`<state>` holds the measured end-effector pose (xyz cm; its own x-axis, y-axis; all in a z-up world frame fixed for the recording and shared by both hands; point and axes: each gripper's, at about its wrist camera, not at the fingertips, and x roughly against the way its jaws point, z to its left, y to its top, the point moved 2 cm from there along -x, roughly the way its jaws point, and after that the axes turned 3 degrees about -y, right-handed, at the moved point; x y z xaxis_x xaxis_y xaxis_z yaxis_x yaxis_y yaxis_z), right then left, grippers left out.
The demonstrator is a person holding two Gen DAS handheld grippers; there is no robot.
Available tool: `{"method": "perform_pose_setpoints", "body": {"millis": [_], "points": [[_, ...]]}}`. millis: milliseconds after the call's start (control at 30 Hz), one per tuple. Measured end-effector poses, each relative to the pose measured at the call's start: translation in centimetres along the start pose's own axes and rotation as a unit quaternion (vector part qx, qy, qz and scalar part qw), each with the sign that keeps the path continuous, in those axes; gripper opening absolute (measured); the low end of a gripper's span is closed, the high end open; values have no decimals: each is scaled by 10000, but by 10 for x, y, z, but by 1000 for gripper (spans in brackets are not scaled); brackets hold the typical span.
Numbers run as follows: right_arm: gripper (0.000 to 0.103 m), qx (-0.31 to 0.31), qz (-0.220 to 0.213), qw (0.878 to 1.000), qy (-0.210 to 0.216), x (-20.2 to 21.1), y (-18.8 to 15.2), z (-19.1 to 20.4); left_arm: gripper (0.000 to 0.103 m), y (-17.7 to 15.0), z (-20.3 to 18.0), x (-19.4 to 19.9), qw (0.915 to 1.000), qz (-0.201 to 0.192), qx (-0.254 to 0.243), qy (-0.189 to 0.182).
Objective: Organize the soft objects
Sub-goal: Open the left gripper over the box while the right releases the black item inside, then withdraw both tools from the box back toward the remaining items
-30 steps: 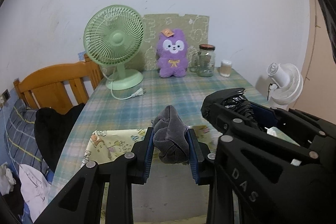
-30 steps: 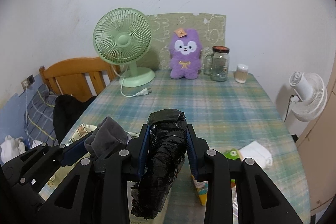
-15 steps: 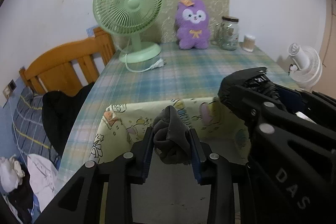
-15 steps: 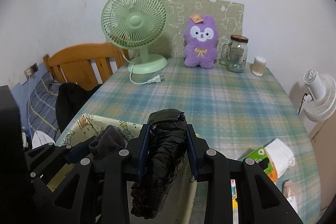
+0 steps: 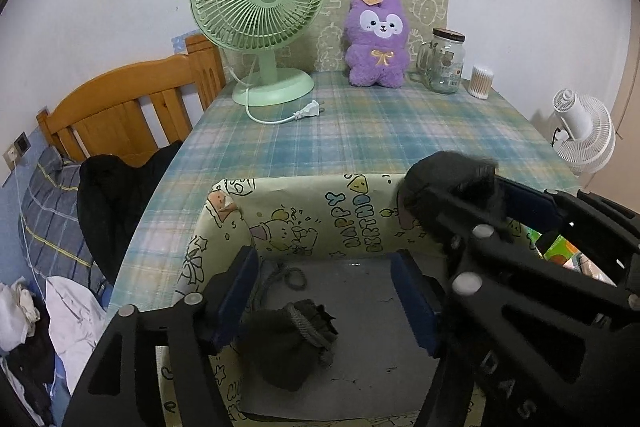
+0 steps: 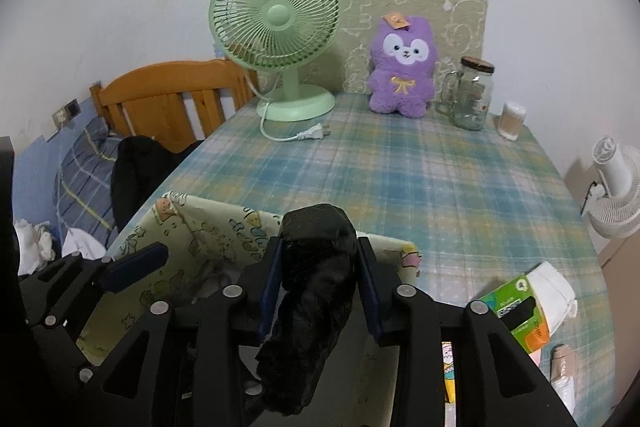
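1. White wall and a checked cloth on the bench fill the upper part of both views; at the far edge stand a green fan, a purple plush toy and a glass jar, well apart from the work.
2. At the left edge of the frame a wooden headboard and dark clothes show that a bed is beside the bench.
3. Low in the centre sits the patterned box, open on top, probably as the collecting place for soft things.
4. The left hand-held gripper is spreading its jaws, nothing between the pads; the grey sock bundle lies on the box floor under it, apparently just let go.
5. The right hand-held gripper is opening too, but the black soft bundle sits between its pads above the box, so I judge its release comes next.
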<state>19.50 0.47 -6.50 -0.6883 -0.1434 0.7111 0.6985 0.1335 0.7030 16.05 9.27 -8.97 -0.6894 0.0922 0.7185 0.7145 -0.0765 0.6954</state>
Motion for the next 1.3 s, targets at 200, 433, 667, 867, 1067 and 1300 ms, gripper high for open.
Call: {"method": "perform_pose_setpoints", "body": {"millis": [200,433,667,867,1067,1300], "points": [[82,120,-158,9996,-176,9,1,1,77,1,0,9,9997,-185,-6,134],[89,198,-310,9986,-383,21,2,-1,83,0,-4,19,9994,-269,-4,201],[98,147,-549,9975,-416,43,2,-6,93,1,-13,39,9984,-516,45,206],[102,124,-756,9963,-384,64,2,-11,98,2,-22,58,9973,-707,54,214],[103,75,-952,9949,-338,86,0,-18,101,2,-34,76,9956,-888,11,311],[103,90,-1124,9931,-310,110,-3,-29,103,0,-49,92,9936,-1083,15,309]]}}
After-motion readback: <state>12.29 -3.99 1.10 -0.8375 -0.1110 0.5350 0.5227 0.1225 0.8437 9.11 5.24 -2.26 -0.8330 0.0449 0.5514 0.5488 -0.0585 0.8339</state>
